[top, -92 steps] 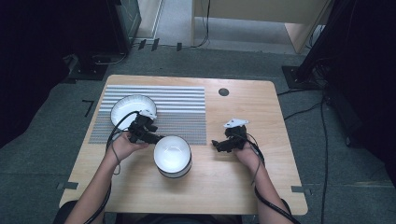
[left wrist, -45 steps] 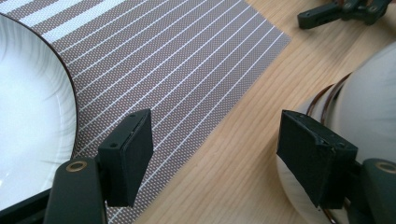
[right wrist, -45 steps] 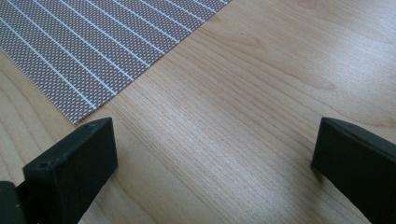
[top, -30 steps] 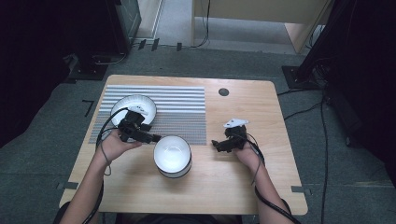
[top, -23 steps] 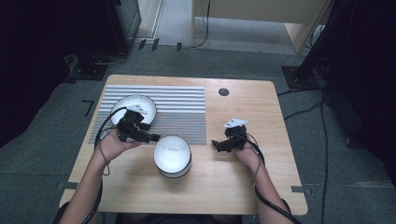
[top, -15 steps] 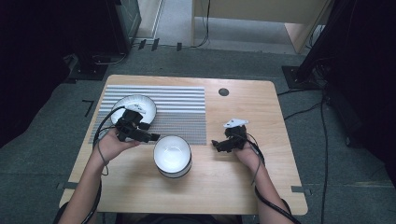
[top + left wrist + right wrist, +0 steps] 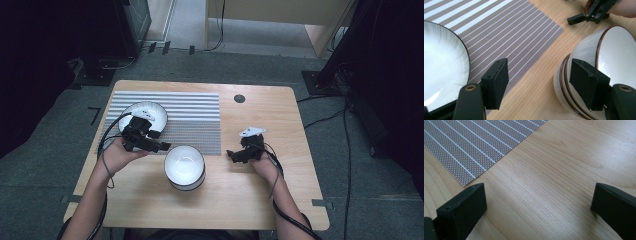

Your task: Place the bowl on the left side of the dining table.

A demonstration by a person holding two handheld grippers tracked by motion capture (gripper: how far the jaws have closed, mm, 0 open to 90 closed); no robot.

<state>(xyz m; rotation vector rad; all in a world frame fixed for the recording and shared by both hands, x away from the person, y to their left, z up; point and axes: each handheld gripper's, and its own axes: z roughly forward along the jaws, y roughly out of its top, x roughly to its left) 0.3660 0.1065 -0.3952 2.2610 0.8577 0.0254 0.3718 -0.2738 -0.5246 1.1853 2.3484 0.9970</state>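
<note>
Table point(image 7: 250, 200): light wood top with rounded corners, across the middle of the high view; a small dark round hole point(image 7: 239, 98) sits toward its upper centre.

Striped mat point(image 7: 190, 120): grey-brown with thin white lines, on the upper left part of the table; its lower right corner shows at the upper left of the right gripper view.

Plate point(image 7: 143, 116): white with a dark rim, on the left end of the mat; partly covered by the left gripper in the high view, at the left edge of the left gripper view.

Stack of bowls point(image 7: 184, 167): white inside, ribbed outside with brown rims, on bare wood just below the mat's lower edge, lower centre of the high view; lower right in the left gripper view.

Left gripper point(image 7: 159, 146): held at centre left of the high view, jaws spread wide, nothing between them; one jaw over the mat's edge beside the plate, the other against or just before the stack's outer wall, contact not clear.

Right gripper point(image 7: 233, 154): right of the stack, apart from it, jaws wide over bare wood, holding nothing.
</note>
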